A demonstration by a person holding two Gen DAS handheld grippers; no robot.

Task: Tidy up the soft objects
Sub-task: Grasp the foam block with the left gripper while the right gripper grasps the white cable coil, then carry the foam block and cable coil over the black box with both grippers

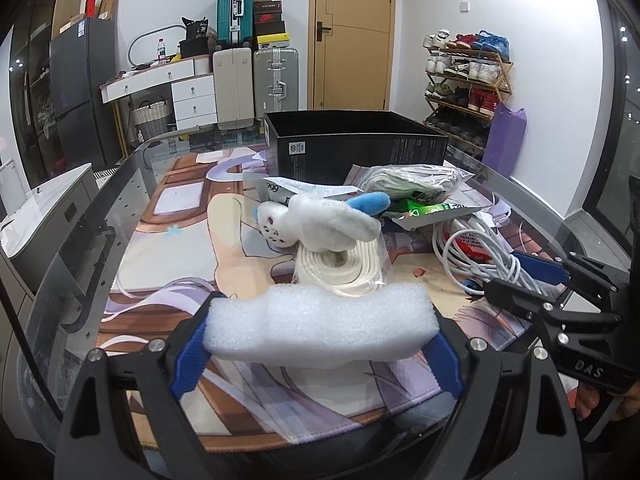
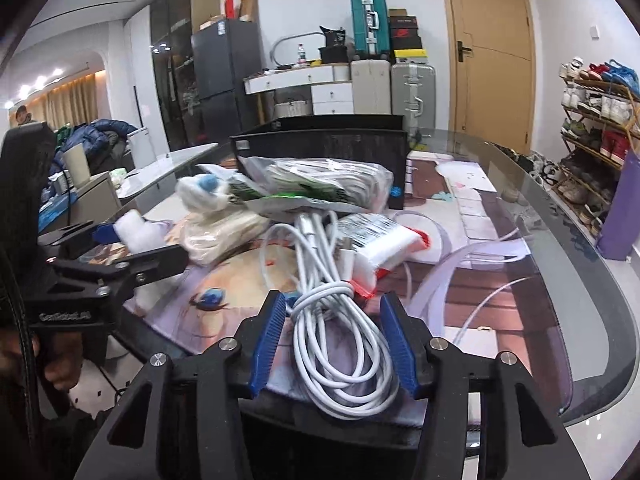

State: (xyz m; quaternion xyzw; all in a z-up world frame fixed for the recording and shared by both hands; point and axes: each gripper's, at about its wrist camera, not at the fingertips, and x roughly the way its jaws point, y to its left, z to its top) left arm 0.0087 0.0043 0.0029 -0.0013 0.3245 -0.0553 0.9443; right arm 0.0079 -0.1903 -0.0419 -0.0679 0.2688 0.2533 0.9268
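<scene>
Left wrist view, nearest: left hand-held gripper clamped on a white foam block, blue pads pressing both ends, block held just above the printed mat on the glass worktop. Just beyond the block: bagged roll of white strap, with a white plush toy with blue ear lying on top of it. To the right: coiled white cable, right hand-held gripper reaching in from the right edge with its tips at that cable. Behind the plush: clear bag of white goods, green-printed packet beside it. Farthest on the worktop: open black box, upright. Against the far wall: suitcases, shoe rack, door. Right wrist view, nearest: right hand-held gripper parted, blue pads standing either side of the coiled white cable without visibly pressing it; contact uncertain. Beyond the coil: red-and-white sealed packet, then clear bag, then black box. At left: left hand-held gripper carrying the foam block, blurred.
</scene>
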